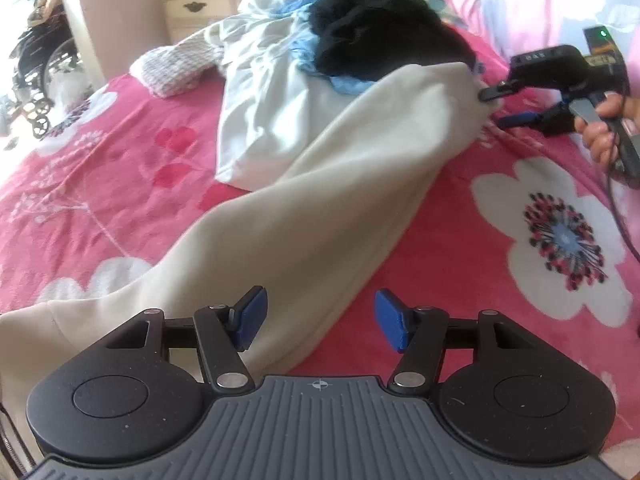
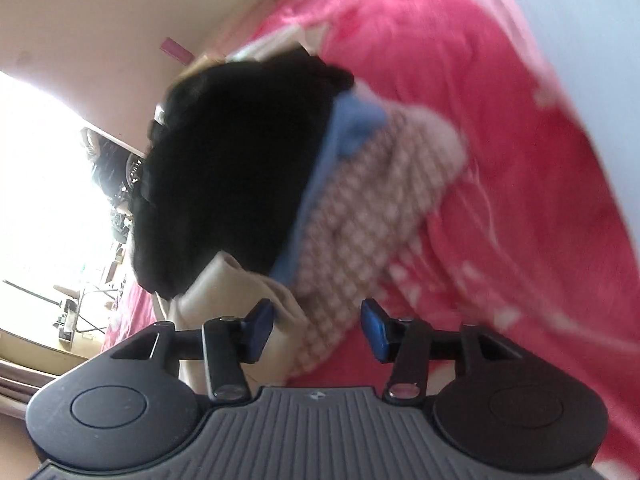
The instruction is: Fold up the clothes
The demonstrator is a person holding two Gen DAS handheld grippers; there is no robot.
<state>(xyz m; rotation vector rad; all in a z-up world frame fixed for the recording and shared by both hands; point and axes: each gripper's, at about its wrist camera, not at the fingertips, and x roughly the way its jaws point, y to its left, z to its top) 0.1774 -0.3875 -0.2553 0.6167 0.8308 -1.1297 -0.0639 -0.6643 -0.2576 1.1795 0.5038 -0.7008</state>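
1. Where the pink floral bedspread (image 1: 120,184) covers the bed, cream trousers (image 1: 320,200) lie diagonally beside piled clothes (image 1: 352,32).
2. Left gripper (image 1: 318,322): spread wide, empty.
3. Right gripper (image 2: 318,330): spread wide, empty, at the trousers' end.
4. Cream nightstand (image 1: 200,8) by the wall.

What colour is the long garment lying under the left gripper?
Cream, plain with no pattern; the garment shows best in the left wrist view.
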